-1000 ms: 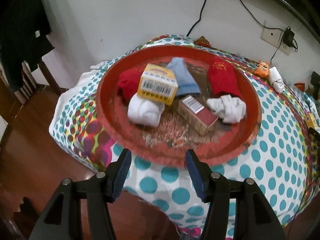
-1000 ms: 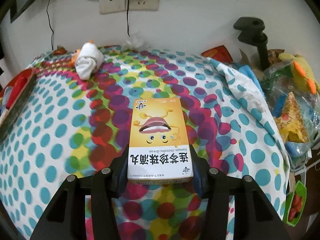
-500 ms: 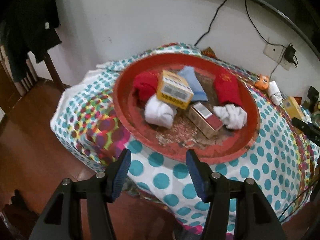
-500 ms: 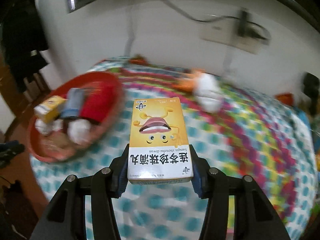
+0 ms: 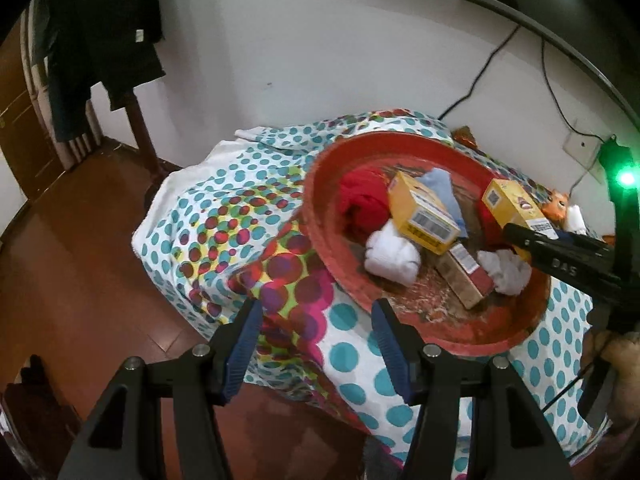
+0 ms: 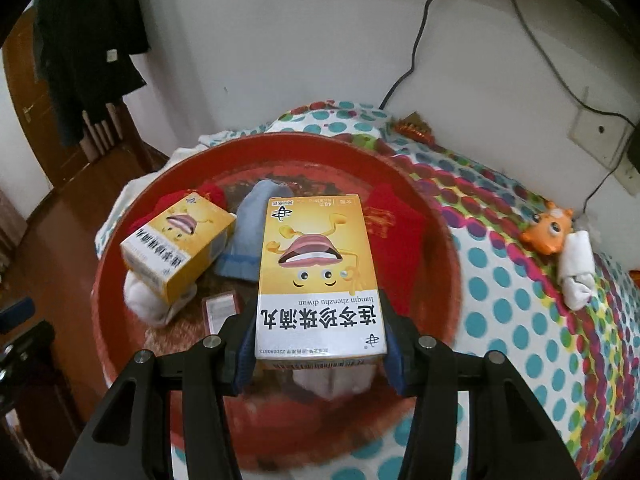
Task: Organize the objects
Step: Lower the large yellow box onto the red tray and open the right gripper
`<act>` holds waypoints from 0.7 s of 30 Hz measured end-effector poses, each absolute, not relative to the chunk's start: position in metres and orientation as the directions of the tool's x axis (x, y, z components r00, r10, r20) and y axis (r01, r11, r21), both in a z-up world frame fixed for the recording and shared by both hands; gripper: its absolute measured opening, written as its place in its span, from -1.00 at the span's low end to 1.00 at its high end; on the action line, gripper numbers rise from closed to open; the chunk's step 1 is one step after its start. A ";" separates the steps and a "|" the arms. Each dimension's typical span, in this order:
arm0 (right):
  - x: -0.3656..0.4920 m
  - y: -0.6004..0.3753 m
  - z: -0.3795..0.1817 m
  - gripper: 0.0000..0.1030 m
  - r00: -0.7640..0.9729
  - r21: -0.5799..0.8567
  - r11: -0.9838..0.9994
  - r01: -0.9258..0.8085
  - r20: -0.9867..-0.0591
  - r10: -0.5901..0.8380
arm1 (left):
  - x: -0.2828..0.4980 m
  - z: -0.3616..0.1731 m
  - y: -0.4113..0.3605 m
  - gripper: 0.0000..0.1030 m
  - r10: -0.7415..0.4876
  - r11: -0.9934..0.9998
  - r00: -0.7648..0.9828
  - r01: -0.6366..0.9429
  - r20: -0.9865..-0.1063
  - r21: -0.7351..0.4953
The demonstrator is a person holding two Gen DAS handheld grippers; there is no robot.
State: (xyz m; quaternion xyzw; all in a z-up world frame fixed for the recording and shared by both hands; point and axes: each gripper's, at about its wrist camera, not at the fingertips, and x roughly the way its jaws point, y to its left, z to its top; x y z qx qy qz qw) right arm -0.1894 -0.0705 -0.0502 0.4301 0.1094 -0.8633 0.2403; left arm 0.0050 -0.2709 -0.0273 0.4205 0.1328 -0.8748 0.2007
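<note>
The right gripper [image 6: 320, 344], jaws pinching a yellow medicine box [image 6: 318, 276] above the red tray [image 6: 440, 248], seems ready to lower it onto a bare spot beside its twin box [image 6: 178, 246], while only the left wrist view shows the left gripper [image 5: 316, 344] spread and idle off the worktop's edge.

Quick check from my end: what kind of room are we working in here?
Probably a lived-in room of a home, perhaps a bedroom. Dark clothes hang by a wooden door, the floor is wood, and a polka-dot cloth covers the surface holding the red tray.
</note>
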 end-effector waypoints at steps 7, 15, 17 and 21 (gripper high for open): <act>-0.207 -0.088 -0.066 -0.05 -0.512 -0.020 -0.877 0.481 -0.818 -0.262 | 0.005 -0.033 -0.282 0.13 -0.230 -0.877 -0.559 0.474 -0.797 -0.080; -0.212 -0.093 -0.077 -0.04 -0.497 -0.034 -0.872 0.489 -0.832 -0.246 | 0.003 -0.045 -0.291 0.13 -0.281 -0.877 -0.533 0.480 -0.798 -0.011; -0.211 -0.093 -0.077 -0.04 -0.494 -0.036 -0.870 0.492 -0.834 -0.245 | 0.001 -0.048 -0.290 0.13 -0.293 -0.881 -0.523 0.474 -0.800 0.013; -0.209 -0.093 -0.075 0.00 -0.490 -0.031 -0.865 0.501 -0.834 -0.254 | 0.000 -0.050 -0.290 0.13 -0.274 -0.888 -0.527 0.460 -0.804 0.001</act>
